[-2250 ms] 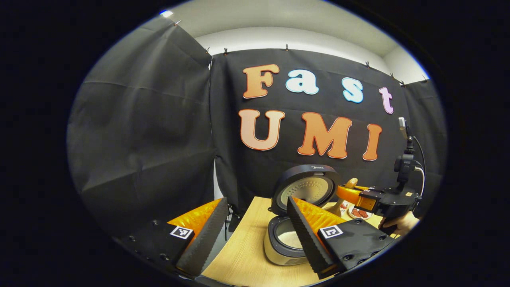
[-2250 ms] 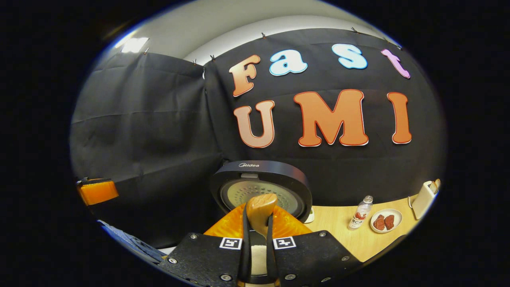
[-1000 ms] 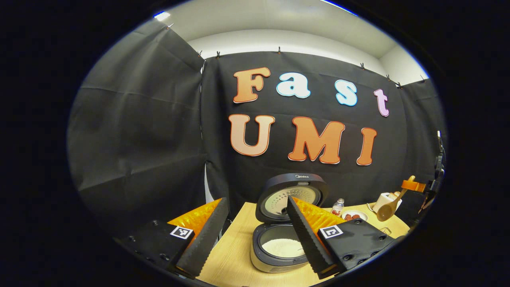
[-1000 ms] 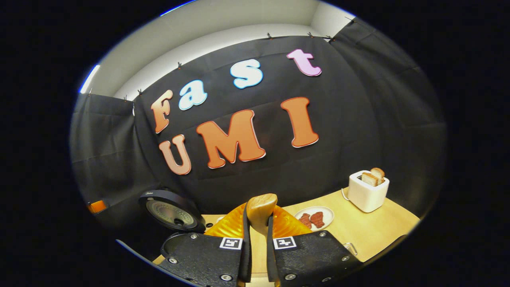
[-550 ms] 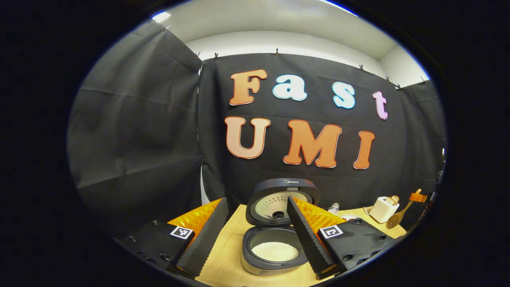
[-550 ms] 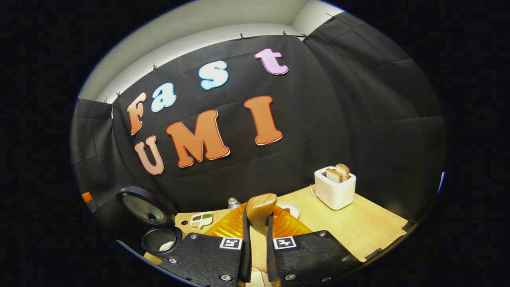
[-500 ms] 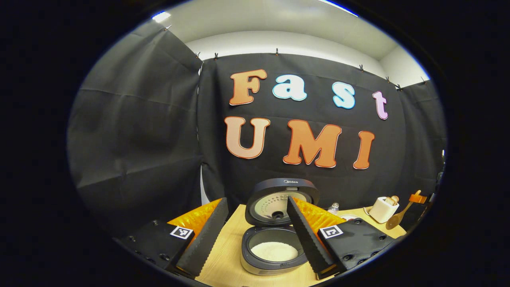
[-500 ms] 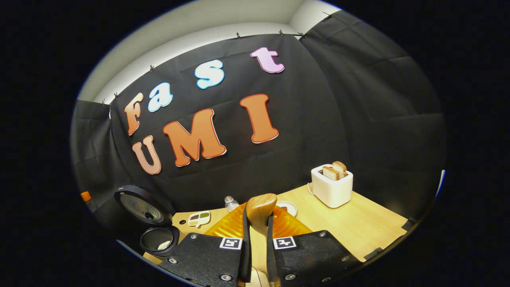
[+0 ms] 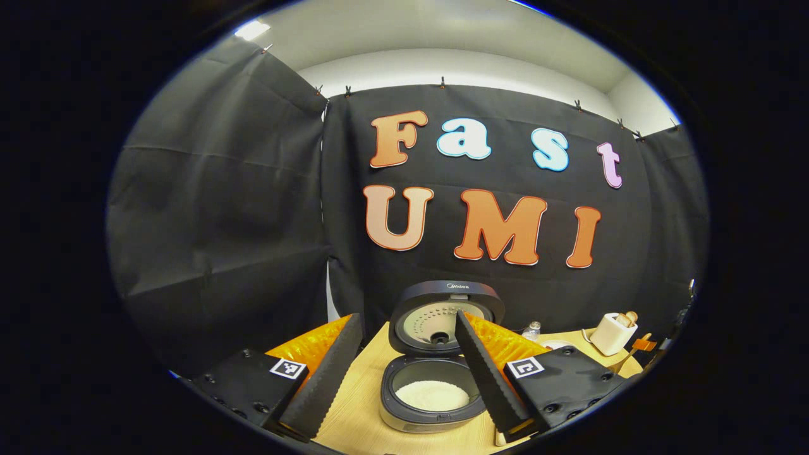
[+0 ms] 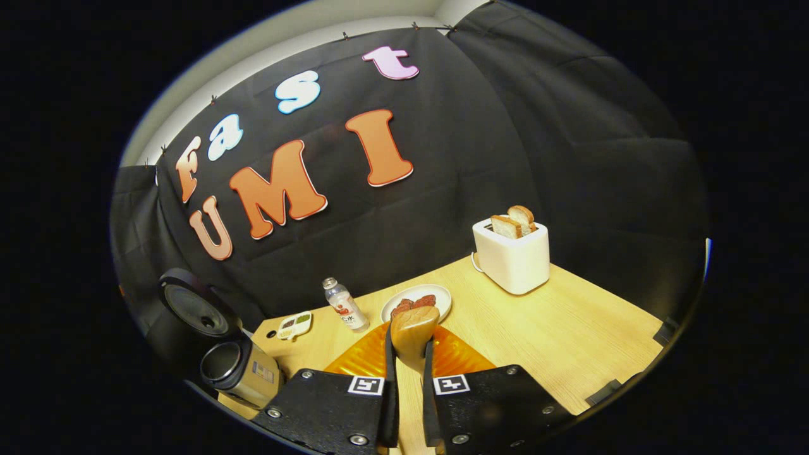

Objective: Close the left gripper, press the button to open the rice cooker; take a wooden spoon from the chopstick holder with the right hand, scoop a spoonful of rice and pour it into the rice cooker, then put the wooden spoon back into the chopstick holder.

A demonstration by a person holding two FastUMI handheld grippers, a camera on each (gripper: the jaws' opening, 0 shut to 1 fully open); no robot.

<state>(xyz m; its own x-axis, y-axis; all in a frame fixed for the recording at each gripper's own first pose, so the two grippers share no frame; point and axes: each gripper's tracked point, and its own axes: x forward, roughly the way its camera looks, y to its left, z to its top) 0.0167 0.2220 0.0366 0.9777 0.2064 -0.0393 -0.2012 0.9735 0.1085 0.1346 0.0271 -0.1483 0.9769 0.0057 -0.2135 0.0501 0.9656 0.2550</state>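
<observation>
Big wooden table (image 10: 569, 328) first, running back to the black cloth wall, lots of bare top on the near right side, so plenty of room to swing a spoon around there.

Then the rice cooker (image 9: 433, 395), parked at the table's left end, lid (image 9: 446, 316) flipped up and standing nearly upright, white rice (image 9: 433, 396) lying in the pot. Looks like the pour is already done, judging by the open lid and the rice inside. Seen again in the right gripper view, far off to the left, so well clear of that hand.

White toaster (image 10: 512, 256) with two slices poking out, sitting near the back wall. Plate (image 10: 436, 292) with red pieces of food just ahead of the right gripper, small bottle (image 10: 341, 305) beside it, little sauce dish (image 10: 294, 324) further left toward the cooker. Worth minding those on any low sweep.

Left gripper (image 9: 404, 373) hanging spread wide over the near edge, holding nothing, framing the cooker between its fingers. Probably just parked out of the way.

Right gripper (image 10: 407, 404) clamped on the wooden spoon (image 10: 412, 338), both fingers squeezing the handle, knob end sticking up past the tips.

Chopstick holder not spotted, so can't tell how far the return trip is. Guessing that's the step left.
</observation>
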